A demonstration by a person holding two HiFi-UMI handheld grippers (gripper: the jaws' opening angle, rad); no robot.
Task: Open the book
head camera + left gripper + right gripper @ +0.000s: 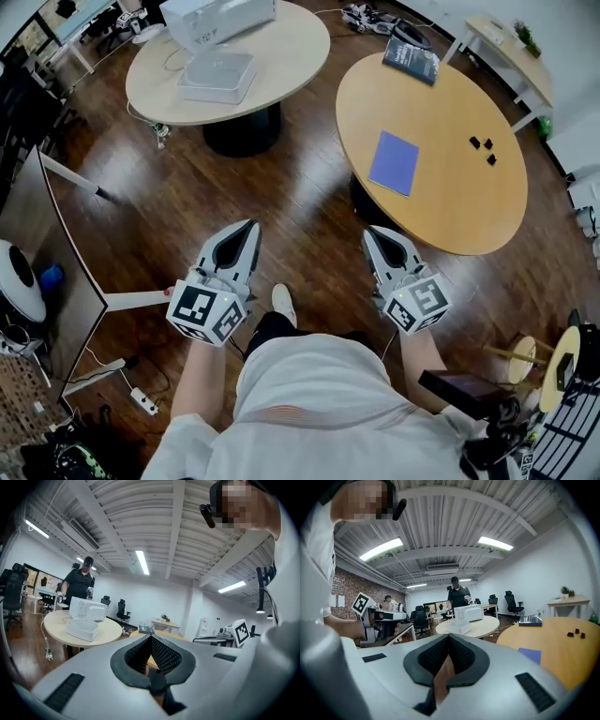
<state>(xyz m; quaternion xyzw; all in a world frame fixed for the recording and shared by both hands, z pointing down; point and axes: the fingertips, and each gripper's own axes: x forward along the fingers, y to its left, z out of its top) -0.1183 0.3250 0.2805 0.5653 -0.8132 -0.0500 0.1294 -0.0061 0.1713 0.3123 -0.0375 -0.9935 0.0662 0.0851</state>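
A closed blue-violet book (394,161) lies flat on the near round wooden table (450,202); in the right gripper view the blue book (529,656) shows at the right. My left gripper (251,225) and right gripper (368,232) hang side by side over the wood floor, short of the table, tips pointing forward. Both are shut with nothing between the jaws. The left gripper (151,637) and the right gripper (449,637) show their pads pressed together in their own views.
A dark book (411,58) rests at the table's far edge, and small black pieces (483,148) lie to the right. A second round table (281,56) holds white boxes (217,75). A person (458,595) stands beyond it. A desk (56,244) is at my left.
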